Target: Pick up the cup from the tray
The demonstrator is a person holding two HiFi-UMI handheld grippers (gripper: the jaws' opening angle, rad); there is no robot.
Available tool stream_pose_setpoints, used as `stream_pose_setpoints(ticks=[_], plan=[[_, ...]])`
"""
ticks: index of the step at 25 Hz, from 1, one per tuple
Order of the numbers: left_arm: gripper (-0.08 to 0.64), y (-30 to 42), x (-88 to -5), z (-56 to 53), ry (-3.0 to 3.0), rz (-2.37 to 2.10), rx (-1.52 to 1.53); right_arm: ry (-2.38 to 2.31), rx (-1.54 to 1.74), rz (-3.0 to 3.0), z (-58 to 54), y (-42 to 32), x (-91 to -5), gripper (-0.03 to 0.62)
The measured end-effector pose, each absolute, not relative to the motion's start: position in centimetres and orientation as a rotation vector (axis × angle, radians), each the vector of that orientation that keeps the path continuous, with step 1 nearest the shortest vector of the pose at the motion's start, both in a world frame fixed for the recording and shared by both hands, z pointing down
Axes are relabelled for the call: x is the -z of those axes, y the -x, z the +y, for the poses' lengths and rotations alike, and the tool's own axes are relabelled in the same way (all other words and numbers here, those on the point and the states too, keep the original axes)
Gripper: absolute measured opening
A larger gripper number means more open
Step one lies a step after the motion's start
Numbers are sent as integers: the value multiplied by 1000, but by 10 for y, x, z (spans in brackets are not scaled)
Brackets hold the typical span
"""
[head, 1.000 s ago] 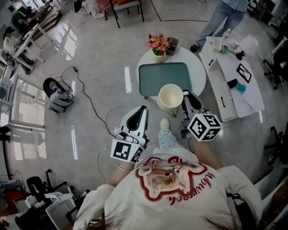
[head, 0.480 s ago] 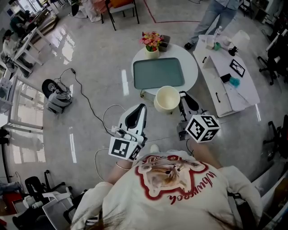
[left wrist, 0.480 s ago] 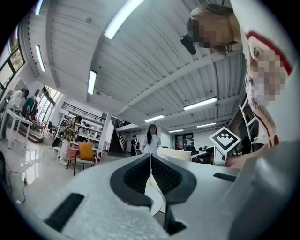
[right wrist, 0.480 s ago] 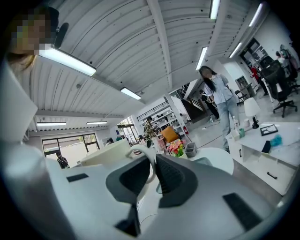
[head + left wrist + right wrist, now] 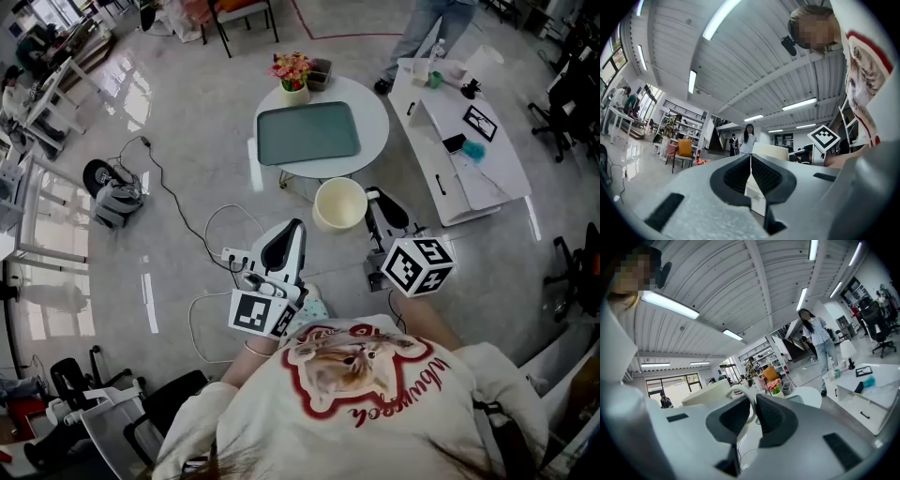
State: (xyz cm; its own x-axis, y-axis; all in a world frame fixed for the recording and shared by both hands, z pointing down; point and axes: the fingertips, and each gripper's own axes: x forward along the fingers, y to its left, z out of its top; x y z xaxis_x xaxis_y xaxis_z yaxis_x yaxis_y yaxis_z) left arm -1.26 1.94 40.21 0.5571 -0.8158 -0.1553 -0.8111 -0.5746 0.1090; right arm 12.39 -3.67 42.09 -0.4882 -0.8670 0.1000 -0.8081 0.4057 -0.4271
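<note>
one cup (image 5: 339, 202) in right gripper (image 5: 377, 204), print (image 5: 367, 394) unreadable

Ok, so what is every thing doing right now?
Cup: upright, looks empty, held in the air by its handle.
Right gripper: shut on the cup's handle.
Left gripper: shut, holding nothing.
Tray: lying flat on the round table, nothing on it.
Flowers: standing upright beside the tray.

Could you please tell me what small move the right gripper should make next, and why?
Probably just hold the cup level with jaws clamped: the right gripper grips only its handle, and the cup hangs over bare floor, clear of the tray.
</note>
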Motion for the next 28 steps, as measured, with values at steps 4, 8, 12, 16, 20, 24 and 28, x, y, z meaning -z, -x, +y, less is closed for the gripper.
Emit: stream_pose_setpoints(ticks=[4, 8, 12, 16, 20, 24, 28], plan=[[18, -8, -405, 56, -2727, -1464, 304, 1510, 652, 2527, -3, -148, -424, 51], [18, -24, -414, 89, -2693, -1494, 302, 1491, 665, 2540, 26, -163, -427, 51], [18, -37, -415, 112, -2679, -1512, 296, 1463, 662, 2561, 49, -172, -425, 51], [18, -43, -410, 125, -2697, -1512, 287, 1453, 654, 2554, 63, -178, -422, 51], [18, -43, -404, 131, -2712, -1510, 282, 1461, 658, 2547, 75, -178, -420, 51], [18, -41, -398, 139, -2724, -1507, 290, 1470, 657, 2536, 83, -180, -417, 51], [18, -38, -404, 143, -2724, -1483, 265, 1481, 663, 2523, 88, -178, -419, 51]])
